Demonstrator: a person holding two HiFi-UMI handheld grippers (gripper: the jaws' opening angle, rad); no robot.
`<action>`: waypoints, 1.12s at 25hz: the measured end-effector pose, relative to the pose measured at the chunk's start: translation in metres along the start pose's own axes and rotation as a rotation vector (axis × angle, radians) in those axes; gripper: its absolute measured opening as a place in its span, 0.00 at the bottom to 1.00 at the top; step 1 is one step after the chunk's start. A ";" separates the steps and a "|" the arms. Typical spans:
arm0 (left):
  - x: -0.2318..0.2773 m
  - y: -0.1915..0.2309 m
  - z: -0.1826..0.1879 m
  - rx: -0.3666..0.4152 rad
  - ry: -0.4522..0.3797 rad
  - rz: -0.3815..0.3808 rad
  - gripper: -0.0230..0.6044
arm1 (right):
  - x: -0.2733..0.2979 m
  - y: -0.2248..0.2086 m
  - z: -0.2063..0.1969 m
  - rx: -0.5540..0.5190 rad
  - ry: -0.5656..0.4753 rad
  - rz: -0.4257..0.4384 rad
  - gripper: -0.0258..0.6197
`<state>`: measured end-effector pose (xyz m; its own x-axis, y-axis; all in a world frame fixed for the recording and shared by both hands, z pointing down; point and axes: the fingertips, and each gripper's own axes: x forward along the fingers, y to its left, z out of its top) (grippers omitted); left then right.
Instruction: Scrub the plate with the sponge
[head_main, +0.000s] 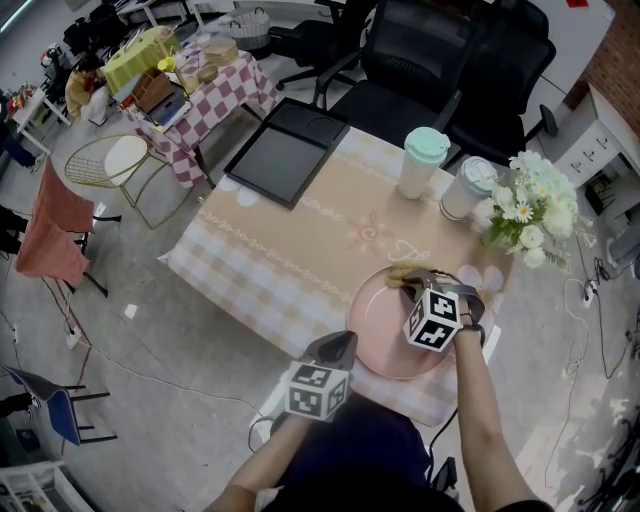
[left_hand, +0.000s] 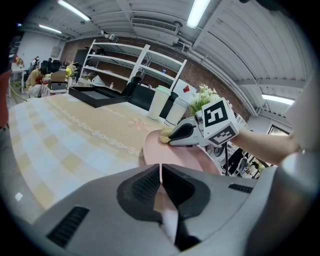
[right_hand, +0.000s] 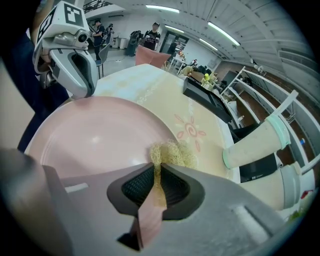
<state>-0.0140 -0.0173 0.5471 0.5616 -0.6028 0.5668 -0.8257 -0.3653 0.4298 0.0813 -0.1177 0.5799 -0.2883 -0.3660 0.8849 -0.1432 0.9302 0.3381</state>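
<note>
Only its own view shows us the right gripper (right_hand: 156, 169) clamping the sponge (right_hand: 175, 154) on the plate (right_hand: 90, 135); the left gripper (left_hand: 160, 170) pinches the rim.

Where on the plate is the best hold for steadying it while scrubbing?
The plate lies flat, so only its thin raised rim fits the jaws. Take the near-left rim, from the person's side, where the left gripper sits, clear of the sponge opposite.

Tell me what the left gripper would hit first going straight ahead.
The left gripper, shut on the plate rim, points across it; likely first the right gripper holding the sponge, though depth is unclear.
</note>
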 end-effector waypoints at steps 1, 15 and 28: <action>0.000 0.000 0.000 0.001 0.000 0.000 0.07 | 0.001 0.001 0.000 -0.004 0.007 0.005 0.10; 0.000 -0.001 0.001 -0.006 0.002 0.010 0.07 | -0.001 0.005 0.000 0.052 -0.009 0.018 0.10; 0.000 -0.001 0.001 -0.002 -0.002 0.006 0.07 | -0.005 0.012 0.000 0.065 0.002 0.025 0.10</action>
<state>-0.0130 -0.0174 0.5457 0.5566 -0.6060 0.5683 -0.8290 -0.3600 0.4281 0.0810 -0.1044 0.5801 -0.2908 -0.3429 0.8932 -0.1969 0.9351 0.2948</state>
